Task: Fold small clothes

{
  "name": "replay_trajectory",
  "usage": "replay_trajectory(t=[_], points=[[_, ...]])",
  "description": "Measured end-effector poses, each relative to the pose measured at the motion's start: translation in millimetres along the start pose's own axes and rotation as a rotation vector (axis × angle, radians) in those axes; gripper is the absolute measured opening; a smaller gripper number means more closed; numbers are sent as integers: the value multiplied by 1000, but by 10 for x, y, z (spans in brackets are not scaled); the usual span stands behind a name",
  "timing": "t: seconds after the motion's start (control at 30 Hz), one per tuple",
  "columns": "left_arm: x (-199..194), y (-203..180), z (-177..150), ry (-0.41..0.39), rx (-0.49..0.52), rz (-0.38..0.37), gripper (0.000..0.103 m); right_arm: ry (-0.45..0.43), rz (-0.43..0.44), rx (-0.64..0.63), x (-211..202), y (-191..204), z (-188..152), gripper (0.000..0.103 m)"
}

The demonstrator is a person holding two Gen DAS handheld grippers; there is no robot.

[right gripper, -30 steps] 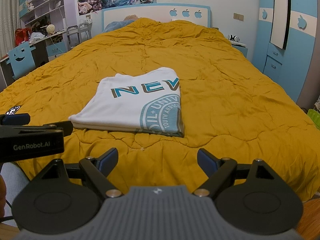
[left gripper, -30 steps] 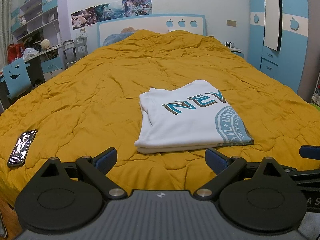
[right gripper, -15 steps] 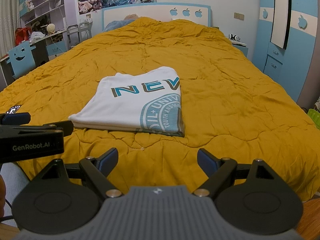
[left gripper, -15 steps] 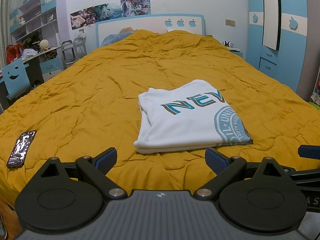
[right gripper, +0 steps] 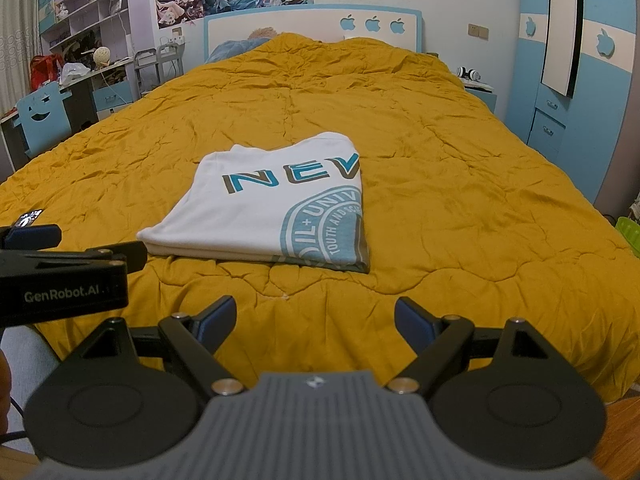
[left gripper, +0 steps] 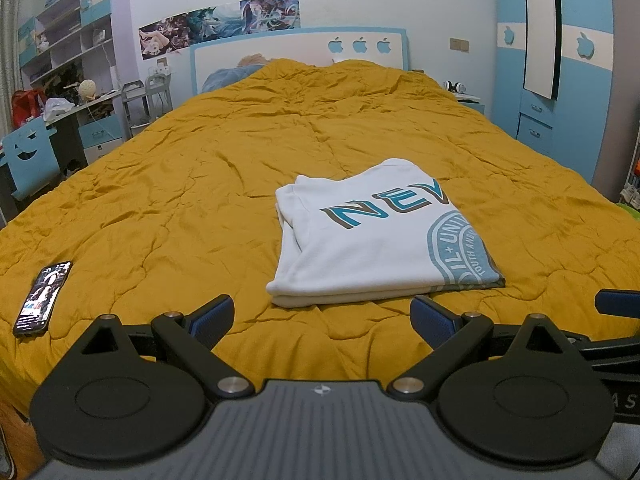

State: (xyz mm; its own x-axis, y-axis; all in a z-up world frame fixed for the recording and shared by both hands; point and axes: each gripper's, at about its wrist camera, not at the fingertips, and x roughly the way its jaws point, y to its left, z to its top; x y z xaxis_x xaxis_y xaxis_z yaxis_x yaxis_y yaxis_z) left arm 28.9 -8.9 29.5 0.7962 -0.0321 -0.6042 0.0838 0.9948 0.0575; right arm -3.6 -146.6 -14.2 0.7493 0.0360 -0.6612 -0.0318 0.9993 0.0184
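A white T-shirt with blue lettering (left gripper: 376, 236) lies folded into a flat rectangle on the mustard-yellow bedspread (left gripper: 200, 184). It also shows in the right wrist view (right gripper: 276, 208). My left gripper (left gripper: 322, 318) is open and empty, held back from the shirt's near edge. My right gripper (right gripper: 314, 318) is open and empty, held back near the foot of the bed, with the shirt ahead and slightly left. The left gripper's body shows at the left of the right wrist view (right gripper: 64, 276).
A phone (left gripper: 42, 298) lies on the bedspread at the near left. A desk, blue chair (left gripper: 30, 160) and shelves stand left of the bed. A blue wardrobe (left gripper: 556, 60) and a nightstand stand on the right. The headboard (left gripper: 300, 50) is at the far end.
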Motion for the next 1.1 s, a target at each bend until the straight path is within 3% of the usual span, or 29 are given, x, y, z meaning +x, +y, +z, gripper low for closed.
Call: replay_trajectory(t=[1.1], points=[[-9, 54, -10, -6, -2, 3, 103, 3, 1, -1, 20, 3, -19, 82]])
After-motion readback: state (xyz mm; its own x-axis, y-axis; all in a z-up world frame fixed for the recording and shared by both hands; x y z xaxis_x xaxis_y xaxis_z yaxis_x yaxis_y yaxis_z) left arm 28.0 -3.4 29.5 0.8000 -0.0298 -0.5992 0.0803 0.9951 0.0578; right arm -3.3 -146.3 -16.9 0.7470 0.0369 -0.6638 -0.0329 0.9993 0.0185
